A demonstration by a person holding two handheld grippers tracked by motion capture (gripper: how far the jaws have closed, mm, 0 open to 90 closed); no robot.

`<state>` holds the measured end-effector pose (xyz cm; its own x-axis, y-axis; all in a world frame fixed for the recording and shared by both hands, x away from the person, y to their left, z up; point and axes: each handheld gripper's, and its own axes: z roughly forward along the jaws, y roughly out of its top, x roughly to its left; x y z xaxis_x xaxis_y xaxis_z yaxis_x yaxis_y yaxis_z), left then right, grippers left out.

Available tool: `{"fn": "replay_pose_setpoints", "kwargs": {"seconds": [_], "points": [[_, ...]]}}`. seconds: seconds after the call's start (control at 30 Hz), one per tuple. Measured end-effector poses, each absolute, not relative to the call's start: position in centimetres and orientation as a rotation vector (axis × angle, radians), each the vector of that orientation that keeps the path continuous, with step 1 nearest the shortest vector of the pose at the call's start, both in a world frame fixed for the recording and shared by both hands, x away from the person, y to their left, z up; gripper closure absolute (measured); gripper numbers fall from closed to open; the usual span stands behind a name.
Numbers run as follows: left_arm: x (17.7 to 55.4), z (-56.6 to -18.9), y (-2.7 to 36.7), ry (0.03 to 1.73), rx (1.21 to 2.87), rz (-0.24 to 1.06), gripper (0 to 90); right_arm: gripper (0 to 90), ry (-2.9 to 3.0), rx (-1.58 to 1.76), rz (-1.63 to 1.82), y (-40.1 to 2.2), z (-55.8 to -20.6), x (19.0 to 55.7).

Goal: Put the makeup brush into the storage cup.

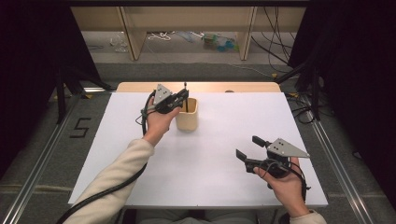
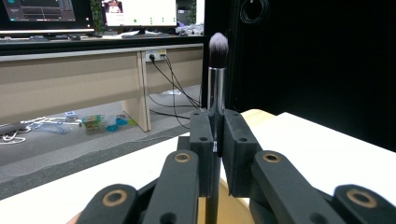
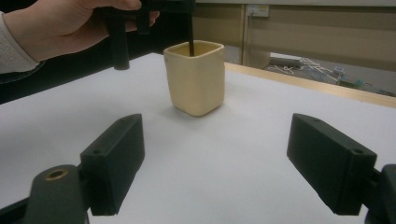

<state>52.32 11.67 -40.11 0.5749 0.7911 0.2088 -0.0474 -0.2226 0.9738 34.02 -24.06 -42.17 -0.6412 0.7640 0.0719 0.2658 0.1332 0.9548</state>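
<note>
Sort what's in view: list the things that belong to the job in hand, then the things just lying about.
In the job: makeup brush, cream holder cup, left gripper clamped on the brush.

Lying about: clutter on the floor beyond the table, cables, right gripper idle and open.

The lower end of the thin black-handled makeup brush (image 2: 217,70) is hidden inside the square cream-coloured ceramic cup (image 3: 196,79) near the far edge of the white counter (image 1: 219,154), and where the left tongs (image 2: 216,140) clamp it, its handle is covered by their pads. In the right gripper view the upper edge cuts off the left tongs. The small coloured items on the floor beyond the counter are too small to tell.
</note>
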Motion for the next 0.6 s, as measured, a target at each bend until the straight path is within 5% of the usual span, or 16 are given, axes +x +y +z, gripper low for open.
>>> {"fn": "replay_pose_setpoints", "kwargs": {"seconds": [0.1,0.17,0.2,0.4,0.6], "points": [[52.4,-40.1,11.9,0.609,1.603,0.866,75.9,20.1,1.98,0.991,1.523,-24.1,-42.2,34.0],[52.3,-39.6,11.9,0.622,1.594,0.866,49.6,20.1,1.981,0.991,1.523,-24.1,-42.2,34.0],[52.3,-39.3,11.9,0.625,1.589,0.868,23.0,20.1,1.978,0.986,1.52,-24.1,-42.2,34.1],[51.0,-38.4,11.7,0.647,1.594,0.866,6.3,20.1,1.978,0.977,1.517,-24.0,-42.2,34.1],[50.1,-38.2,12.5,0.645,1.594,0.86,2.6,20.1,1.975,0.979,1.517,-24.1,-42.2,34.1]]}}
